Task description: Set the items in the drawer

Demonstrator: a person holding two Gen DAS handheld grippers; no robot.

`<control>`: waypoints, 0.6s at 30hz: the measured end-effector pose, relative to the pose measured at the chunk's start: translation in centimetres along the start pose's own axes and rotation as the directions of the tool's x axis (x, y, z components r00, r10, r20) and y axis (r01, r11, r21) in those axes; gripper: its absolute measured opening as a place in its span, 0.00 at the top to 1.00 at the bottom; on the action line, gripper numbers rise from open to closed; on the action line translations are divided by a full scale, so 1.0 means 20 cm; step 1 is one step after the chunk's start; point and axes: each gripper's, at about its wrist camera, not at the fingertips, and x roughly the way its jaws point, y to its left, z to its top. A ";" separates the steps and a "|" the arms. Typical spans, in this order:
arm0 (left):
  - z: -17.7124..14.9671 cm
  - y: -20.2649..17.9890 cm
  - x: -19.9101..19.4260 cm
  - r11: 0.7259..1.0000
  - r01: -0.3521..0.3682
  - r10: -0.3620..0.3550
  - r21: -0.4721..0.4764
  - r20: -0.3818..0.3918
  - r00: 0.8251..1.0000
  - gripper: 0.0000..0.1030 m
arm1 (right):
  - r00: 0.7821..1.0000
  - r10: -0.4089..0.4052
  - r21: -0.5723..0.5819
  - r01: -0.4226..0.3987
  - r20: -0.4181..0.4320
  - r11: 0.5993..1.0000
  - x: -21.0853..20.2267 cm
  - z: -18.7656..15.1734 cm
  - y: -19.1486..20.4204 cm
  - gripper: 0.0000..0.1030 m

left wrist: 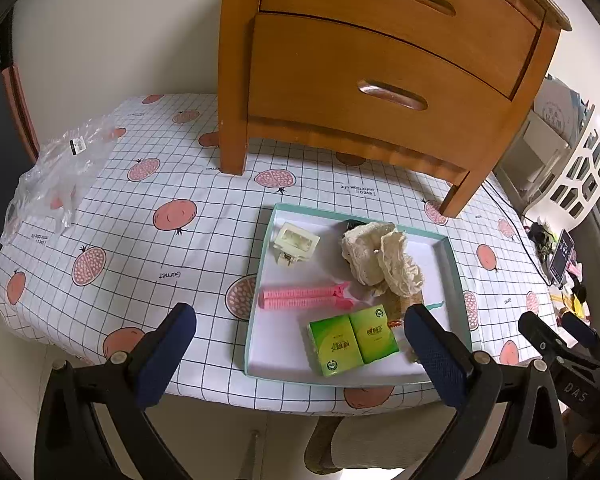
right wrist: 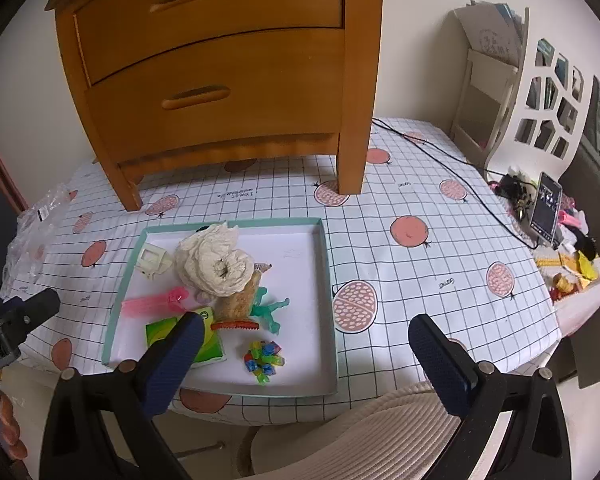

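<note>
A wooden nightstand (left wrist: 380, 64) (right wrist: 228, 64) stands at the back of the table, both drawers closed. In front of it lies a shallow teal-rimmed tray (left wrist: 456, 280) (right wrist: 327, 280) holding a cream lace scrunchie (left wrist: 380, 258) (right wrist: 216, 266), a cream hair clip (left wrist: 294, 242) (right wrist: 152, 260), pink rollers (left wrist: 304, 298) (right wrist: 152, 302), green tissue packs (left wrist: 352, 340) (right wrist: 160, 330), a teal figure (right wrist: 270, 308) and coloured beads (right wrist: 264, 358). My left gripper (left wrist: 300, 344) hovers open over the tray's near edge. My right gripper (right wrist: 306, 346) is open above the tray's near right corner. Neither holds anything.
A crumpled clear plastic bag (left wrist: 56, 176) lies at the table's left edge. A black cable (right wrist: 452, 172) runs to a phone (right wrist: 546, 210) and clutter at the right. A white cut-out chair back (right wrist: 548, 100) stands right; a ribbed cushion (right wrist: 380, 432) sits below.
</note>
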 end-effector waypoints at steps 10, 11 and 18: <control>0.00 0.00 -0.01 1.000 0.000 0.000 -0.002 0.003 1.000 0.00 | 0.999 -0.010 -0.023 0.010 0.033 1.000 -0.02 0.01 0.01 0.00; 0.00 -0.01 -0.01 1.000 -0.001 0.001 -0.002 0.004 1.000 0.00 | 0.999 -0.009 -0.024 0.010 0.035 1.000 -0.02 0.01 0.01 0.00; -0.01 -0.01 -0.01 1.000 0.001 -0.001 0.000 0.002 1.000 0.00 | 0.999 -0.010 -0.021 0.011 0.039 1.000 -0.02 0.01 0.00 0.00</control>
